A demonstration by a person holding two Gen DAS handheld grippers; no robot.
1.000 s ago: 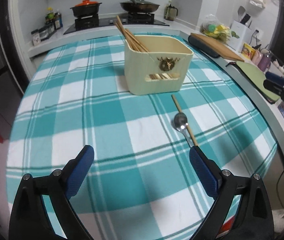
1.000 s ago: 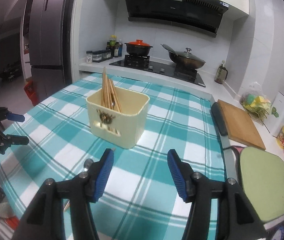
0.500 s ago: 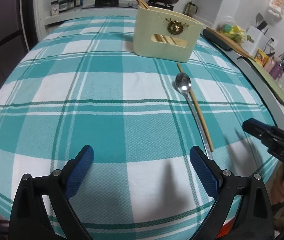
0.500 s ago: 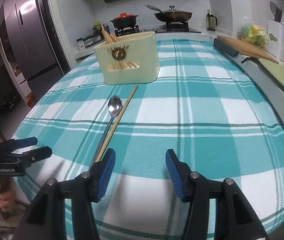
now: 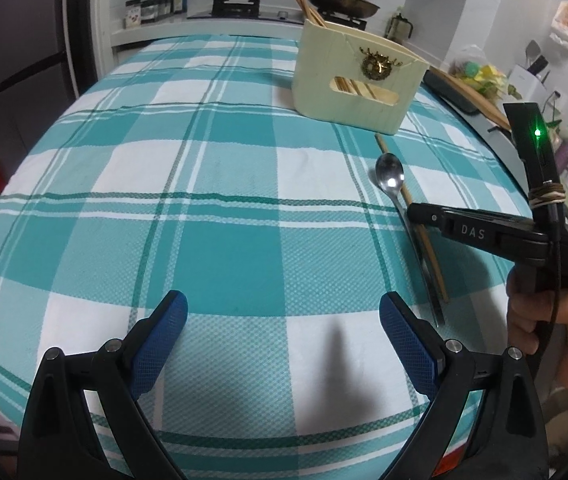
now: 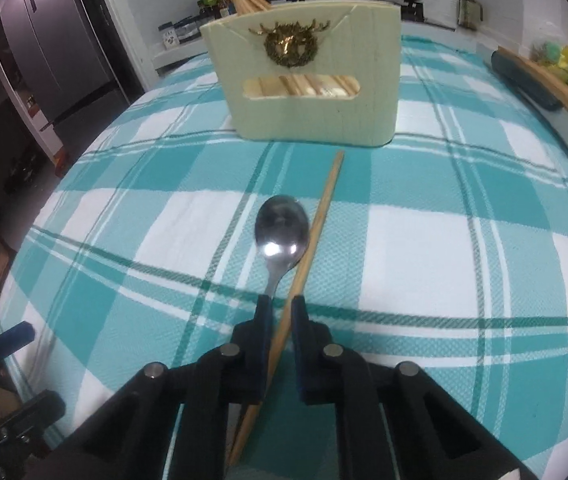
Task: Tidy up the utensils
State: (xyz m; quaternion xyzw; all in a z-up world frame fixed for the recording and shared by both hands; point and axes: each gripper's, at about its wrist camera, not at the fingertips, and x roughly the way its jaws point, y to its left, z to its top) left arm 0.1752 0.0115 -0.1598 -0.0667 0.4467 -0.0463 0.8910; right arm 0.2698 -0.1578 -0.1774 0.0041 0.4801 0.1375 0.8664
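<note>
left tongs (image 5: 284, 334): wide open, holding nothing, low over the checked surface (image 5: 203, 200)
spoon (image 6: 281, 228): flat on the cloth, chopstick (image 6: 316, 236) touching alongside, holder (image 6: 308, 68) just beyond
right tongs (image 6: 280, 314): clamped down on spoon handle and chopstick together

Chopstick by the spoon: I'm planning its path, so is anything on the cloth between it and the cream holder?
Nothing visible. The chopstick lies with its far tip toward the cream holder, and only bare checked tablecloth shows between them. The spoon lies alongside it, not ahead.
</note>
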